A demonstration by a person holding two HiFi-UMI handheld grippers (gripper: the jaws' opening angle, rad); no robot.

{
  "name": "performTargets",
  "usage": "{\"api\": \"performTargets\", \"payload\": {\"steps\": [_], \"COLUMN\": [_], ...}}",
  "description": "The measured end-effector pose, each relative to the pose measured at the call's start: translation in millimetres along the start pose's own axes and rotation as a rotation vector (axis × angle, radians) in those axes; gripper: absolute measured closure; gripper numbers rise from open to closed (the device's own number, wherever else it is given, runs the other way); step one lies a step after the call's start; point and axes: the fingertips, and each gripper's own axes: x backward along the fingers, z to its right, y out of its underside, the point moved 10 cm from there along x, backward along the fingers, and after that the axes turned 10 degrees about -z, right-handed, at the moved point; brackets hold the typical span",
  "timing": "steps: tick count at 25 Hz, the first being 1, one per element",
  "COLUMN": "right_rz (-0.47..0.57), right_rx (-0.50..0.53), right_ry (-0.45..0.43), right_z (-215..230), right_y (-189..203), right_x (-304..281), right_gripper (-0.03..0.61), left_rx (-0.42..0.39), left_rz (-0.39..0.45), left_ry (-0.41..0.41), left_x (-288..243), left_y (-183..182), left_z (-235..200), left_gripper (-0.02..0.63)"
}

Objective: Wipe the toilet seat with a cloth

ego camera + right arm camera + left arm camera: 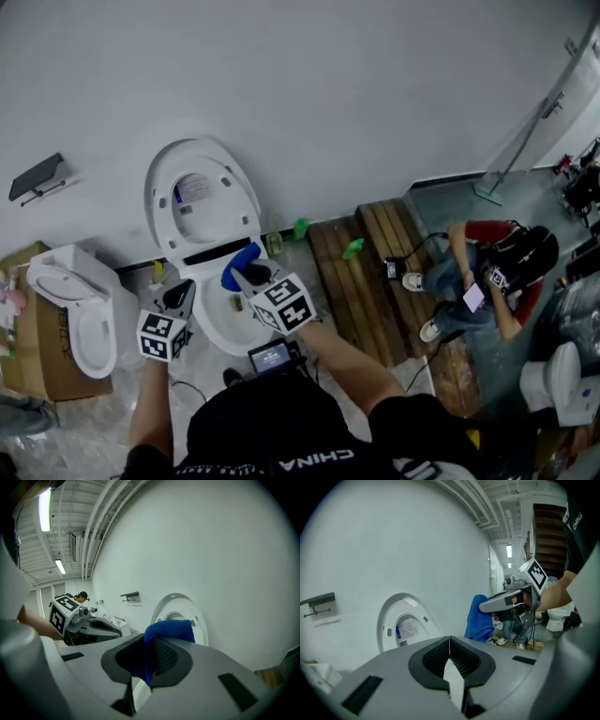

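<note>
Right gripper (246,273) clamps blue cloth (239,262) over toilet (216,334); left gripper (450,640) jaws together, empty. Spare toilet (80,323) at nine o'clock, person (487,281) at three.

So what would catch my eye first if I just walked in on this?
The open toilet, lid raised against the white wall, stands in the middle of the head view. A bright blue cloth is pinched in the right claw just over it, while the left claw is shut and empty beside it. Off to the right, someone sits by wooden planks.
</note>
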Motion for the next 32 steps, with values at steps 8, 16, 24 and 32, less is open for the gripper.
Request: {"api": "performTargets", "payload": {"steps": [8, 16, 24, 32], "right_rz": [-0.028, -0.045, -0.028, -0.033], "right_rx": [0.033, 0.028, -0.024, -0.017], "right_ry": [-0.041, -0.024, 0.056, 0.111], "right_z": [32.0, 48.7, 77.4, 104.2], "right_y": [3.2, -19.6, -65.3, -111.3], "right_x": [-6.1, -62.7, -147.5, -231.1], "right_gripper": [0.534, 0.534, 0.534, 0.534], "left_rx": [0.032, 0.055, 0.036, 0.013], "left_rz": [-0.021, -0.056, -0.053, -0.052], "left_ry": [-0.058, -0.058, -0.044, -0.033], "left_x": [-18.6, -39.2, -85.6, -131.6], "left_y": [-6.2, 4.3, -10.1, -24.4], "left_z": [14.9, -41.9, -143.5, -214.4], "left_gripper": [0.6, 0.6, 0.6, 0.6]}}
